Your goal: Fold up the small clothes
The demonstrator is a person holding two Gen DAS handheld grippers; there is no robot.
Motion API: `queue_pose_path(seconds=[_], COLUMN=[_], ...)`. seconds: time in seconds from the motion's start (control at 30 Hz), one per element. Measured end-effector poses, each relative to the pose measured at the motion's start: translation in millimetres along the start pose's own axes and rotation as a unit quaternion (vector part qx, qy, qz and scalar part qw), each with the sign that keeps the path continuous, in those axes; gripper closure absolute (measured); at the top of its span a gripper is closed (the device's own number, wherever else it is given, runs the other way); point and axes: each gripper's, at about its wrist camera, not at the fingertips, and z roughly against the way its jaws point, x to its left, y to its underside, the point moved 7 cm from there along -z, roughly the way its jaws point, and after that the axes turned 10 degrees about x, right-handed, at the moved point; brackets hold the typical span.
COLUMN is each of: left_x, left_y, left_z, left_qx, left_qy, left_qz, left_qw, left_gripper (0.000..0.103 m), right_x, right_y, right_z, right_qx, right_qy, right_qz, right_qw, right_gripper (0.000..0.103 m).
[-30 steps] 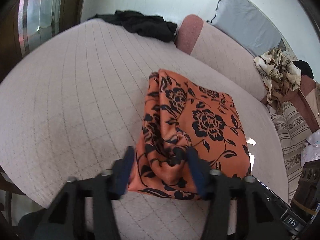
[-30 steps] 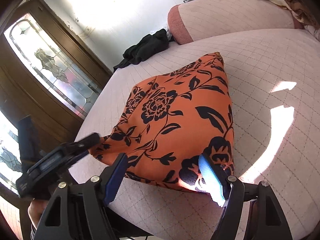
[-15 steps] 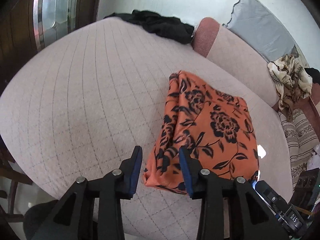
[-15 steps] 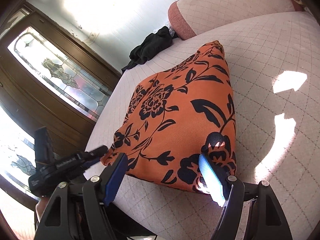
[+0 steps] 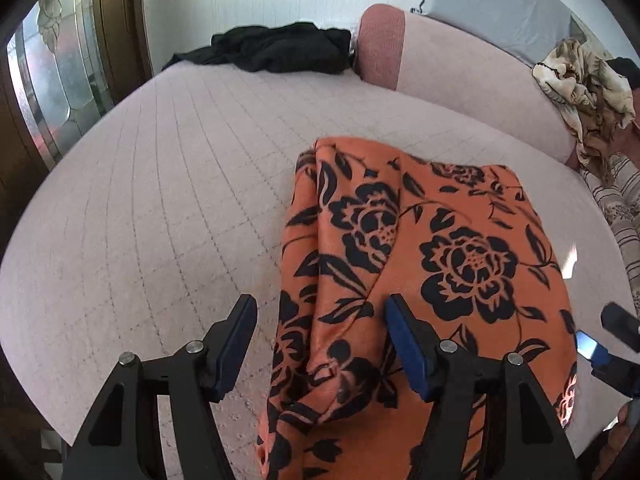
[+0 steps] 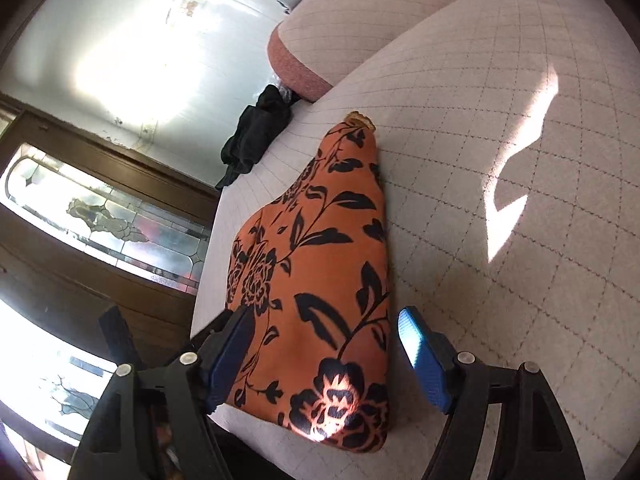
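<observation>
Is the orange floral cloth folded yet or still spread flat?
Folded: the orange floral cloth lies as a compact doubled panel on the cushion, layered edges bunched along its left side.

Black claw point(image 5: 320, 340) frames, blue pads point(image 6: 422, 356), silver screws.

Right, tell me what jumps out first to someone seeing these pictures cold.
The orange cloth with black flowers grabs the eye at once, lying folded near the front edge of the pale quilted bed. Both grippers frame it with jaws open: the left gripper over its left fold, where its jaws have just been opening, and the right gripper straddling its near right corner. A crumpled black garment lies at the bed's far edge.
</observation>
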Motion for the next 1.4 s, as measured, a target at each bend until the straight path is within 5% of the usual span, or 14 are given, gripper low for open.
queue_pose_path(seconds=[0.13, 0.17, 0.2, 0.23, 0.33, 0.43, 0.63, 0.87, 0.93, 1.03, 1.13, 1.2, 1.3, 1.4], left_x=[9, 9, 11, 11, 11, 8, 7, 11, 12, 13, 11, 11, 10, 10], left_y=[0, 0, 1, 2, 2, 1, 2, 3, 3, 4, 4, 4, 4, 2], left_z=[-10, -11, -13, -14, -12, -15, -14, -11, -12, -11, -12, -10, -10, -11], left_qx=[0.0, 0.001, 0.005, 0.007, 0.008, 0.007, 0.004, 0.001, -0.002, -0.001, 0.001, -0.001, 0.002, 0.002], left_qy=[0.024, 0.027, 0.032, 0.039, 0.043, 0.039, 0.043, 0.05, 0.048, 0.051, 0.053, 0.052, 0.058, 0.055], left_qz=[0.018, 0.018, 0.023, 0.028, 0.028, 0.024, 0.027, 0.032, 0.027, 0.028, 0.029, 0.028, 0.03, 0.03], left_qw=[0.9996, 0.9995, 0.9992, 0.9988, 0.9987, 0.9989, 0.9987, 0.9982, 0.9985, 0.9983, 0.9982, 0.9983, 0.9979, 0.998], left_gripper=[0.027, 0.027, 0.027, 0.027, 0.027, 0.026, 0.026, 0.025, 0.025, 0.023, 0.022, 0.022, 0.022, 0.022], right_x=[-2, 1, 4, 10, 32, 9, 16, 0, 7, 37, 20, 14, 18, 16], right_y=[-10, -10, -9, -8, -5, 2, -26, -70, -68, -61, -58, -62, -61, -57], right_z=[-40, -47, -49, -45, -27, -41, -17, -70, -76, -59, -69, -69, -54, -49], right_qx=[0.053, 0.062, 0.068, 0.064, 0.033, 0.052, 0.006, 0.068, 0.074, 0.036, 0.047, 0.039, 0.017, 0.019], right_qy=[-0.025, 0.0, 0.027, 0.043, 0.108, 0.146, 0.044, 0.019, 0.08, 0.149, 0.189, 0.15, 0.099, 0.08], right_qz=[-0.025, -0.008, 0.011, 0.027, 0.085, 0.075, 0.023, -0.033, 0.02, 0.108, 0.108, 0.069, 0.044, 0.027], right_qw=[0.998, 0.998, 0.997, 0.997, 0.99, 0.985, 0.999, 0.997, 0.994, 0.982, 0.975, 0.986, 0.994, 0.996], right_gripper=[0.027, 0.033, 0.057, 0.066, 0.071, 0.064, 0.027, 0.031, 0.065, 0.072, 0.069, 0.061, 0.033, 0.033])
